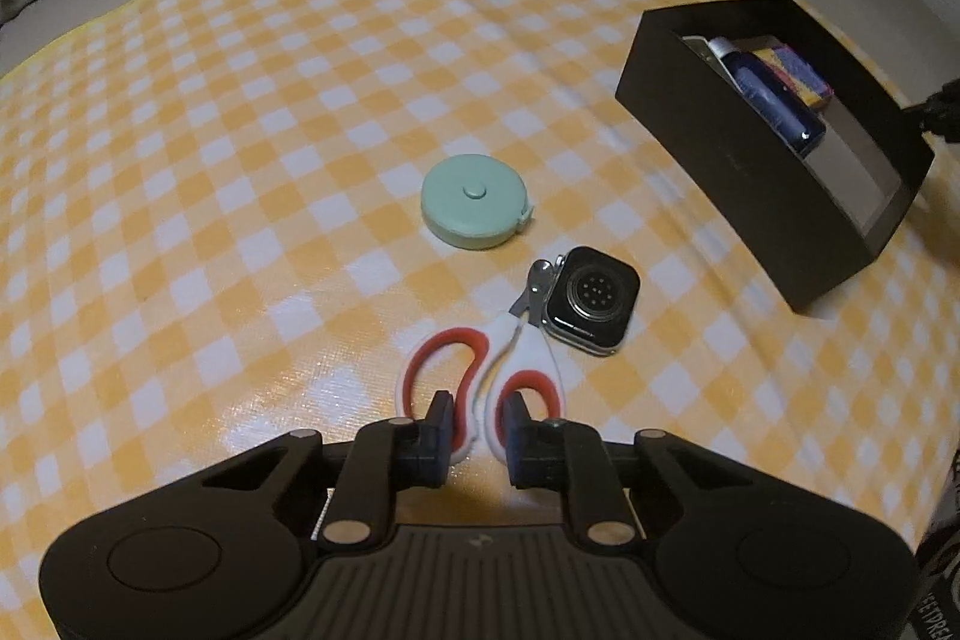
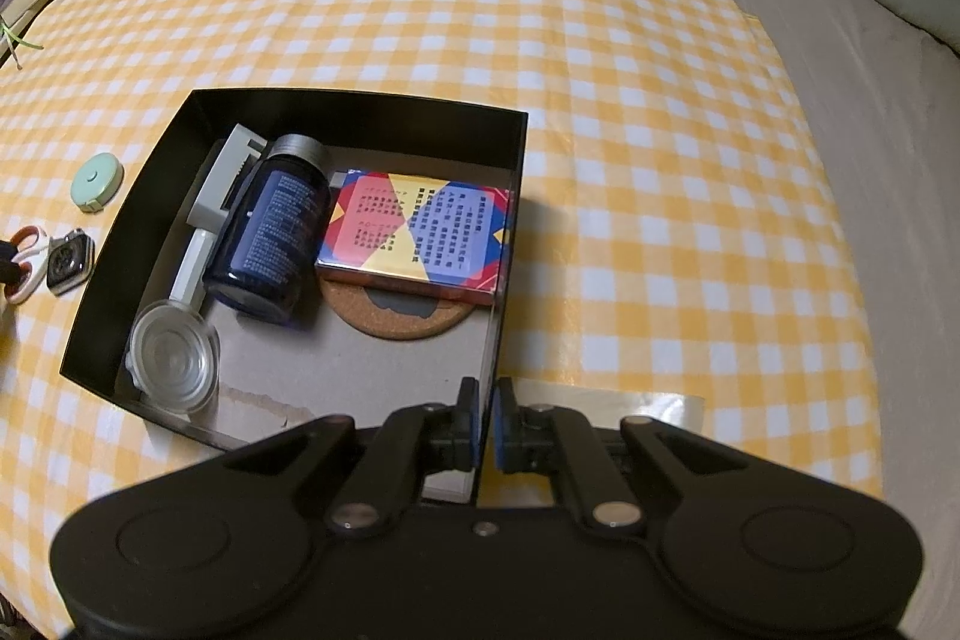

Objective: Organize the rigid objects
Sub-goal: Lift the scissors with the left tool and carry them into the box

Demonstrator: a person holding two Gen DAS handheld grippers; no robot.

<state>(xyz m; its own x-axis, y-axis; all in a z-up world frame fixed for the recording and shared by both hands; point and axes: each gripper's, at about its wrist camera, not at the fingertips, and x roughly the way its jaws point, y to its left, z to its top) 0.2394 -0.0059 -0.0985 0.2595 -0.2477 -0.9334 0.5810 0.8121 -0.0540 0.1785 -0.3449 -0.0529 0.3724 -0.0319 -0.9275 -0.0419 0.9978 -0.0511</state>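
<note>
Right wrist view first, biggest stuff down: the yellow checked cloth (image 2: 660, 130) is spread over a bed, and the black box (image 2: 515, 196) sits on it, already holding a dark blue bottle (image 2: 270, 238), a colourful card box (image 2: 420, 232), a cork coaster (image 2: 396, 319) and a clear lid (image 2: 174, 355). The right claw (image 2: 486, 430) is pinched on the box's near right wall, so it's steadying it, which seems smart.

Left wrist view: the left claw (image 1: 477, 436) is partly open, with its fingers straddling the red-and-white scissors (image 1: 480, 376) at the handle loops, not clamped yet as far as I can tell. The blades touch the smartwatch body (image 1: 591, 301), and the mint tape measure (image 1: 474, 201) lies near.

My take: close on the bridge between the loops, lift straight up so the watch doesn't get dragged, then drop them in the bare spot near the box's front.
</note>
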